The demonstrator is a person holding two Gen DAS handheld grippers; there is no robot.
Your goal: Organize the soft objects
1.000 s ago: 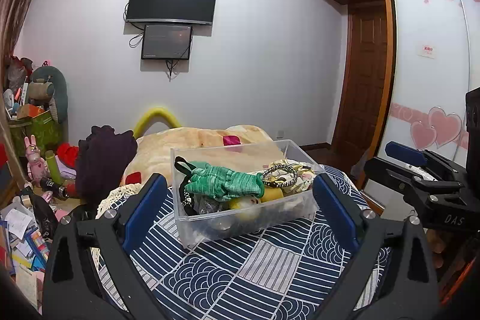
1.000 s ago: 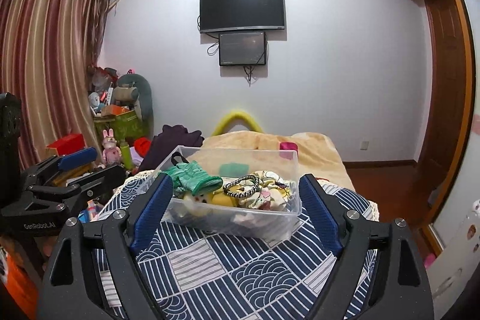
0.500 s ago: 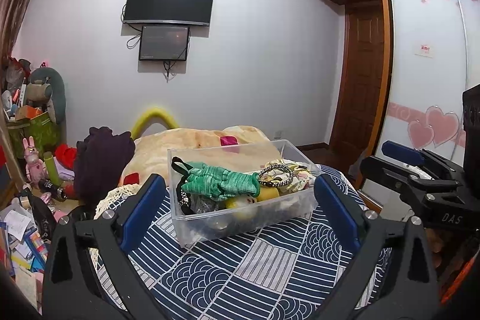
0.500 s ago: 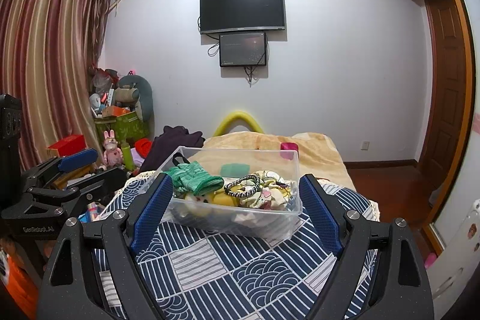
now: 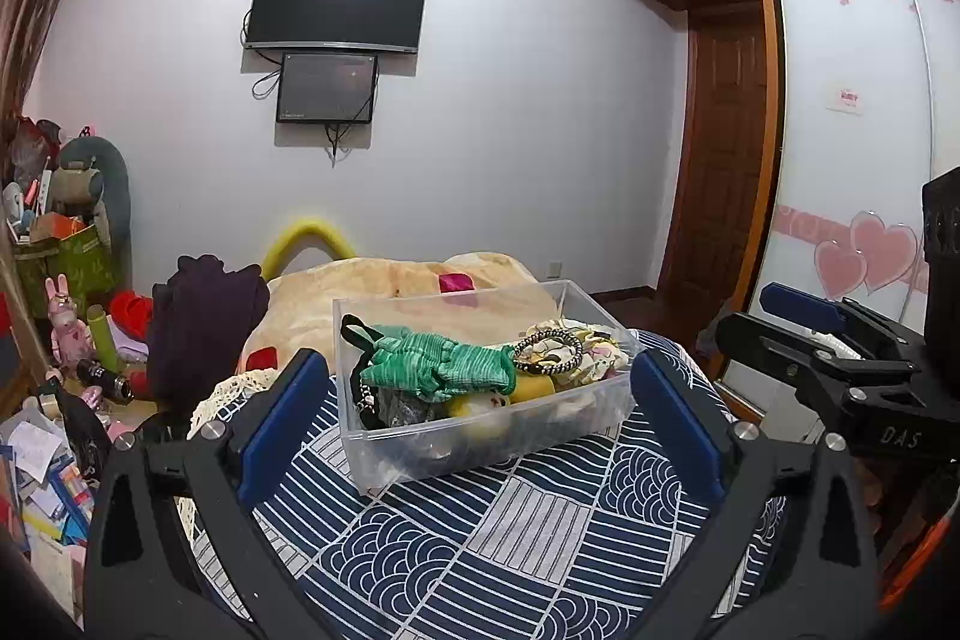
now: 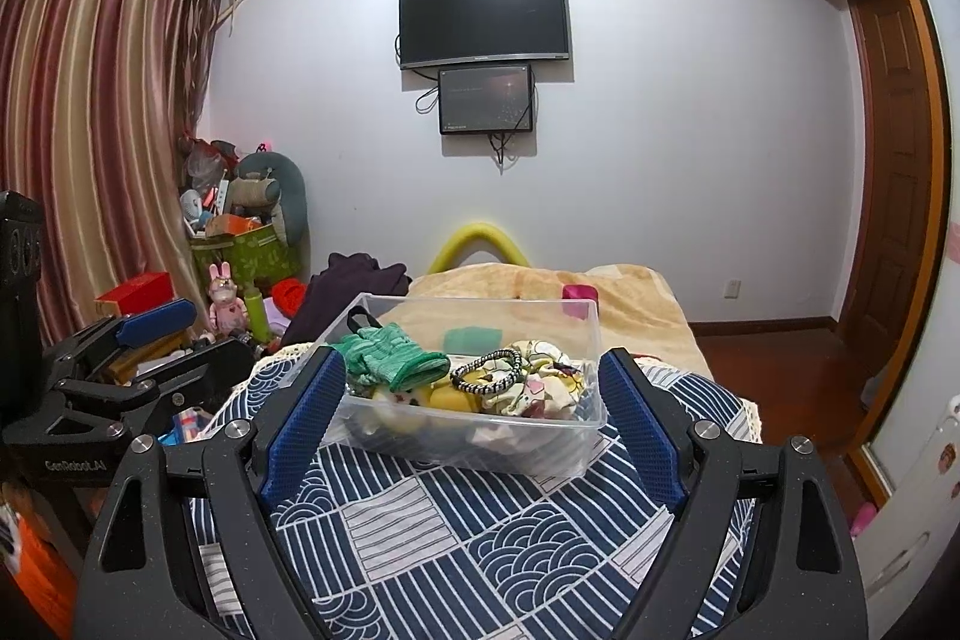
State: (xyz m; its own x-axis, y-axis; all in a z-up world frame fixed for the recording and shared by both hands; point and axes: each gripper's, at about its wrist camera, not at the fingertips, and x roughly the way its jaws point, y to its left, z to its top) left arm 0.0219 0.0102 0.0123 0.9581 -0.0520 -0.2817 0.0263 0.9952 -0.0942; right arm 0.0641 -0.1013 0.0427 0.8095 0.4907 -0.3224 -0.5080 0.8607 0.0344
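Soft objects fill a clear plastic bin (image 5: 480,436) that sits on a navy-and-white patterned cover (image 5: 528,538) at the near end of the bed. Going from left to right inside the bin: a black strap (image 5: 355,334) hooks over the left wall, a green knitted piece (image 5: 444,367) lies heaped on top, a yellow plush (image 5: 528,388) shows beneath it, a black-and-white braided ring (image 5: 549,351) rests on the pile, and a floral cloth (image 5: 600,349) bunches against the right wall. The left gripper (image 5: 480,412) hovers short of the bin, its blue-padded fingers (image 5: 282,424) spread wide and holding nothing. The right gripper (image 6: 474,412) is likewise spread wide and empty, its fingers (image 6: 306,418) framing the bin from its side. Beyond the bin lies a beige blanket (image 5: 372,292).
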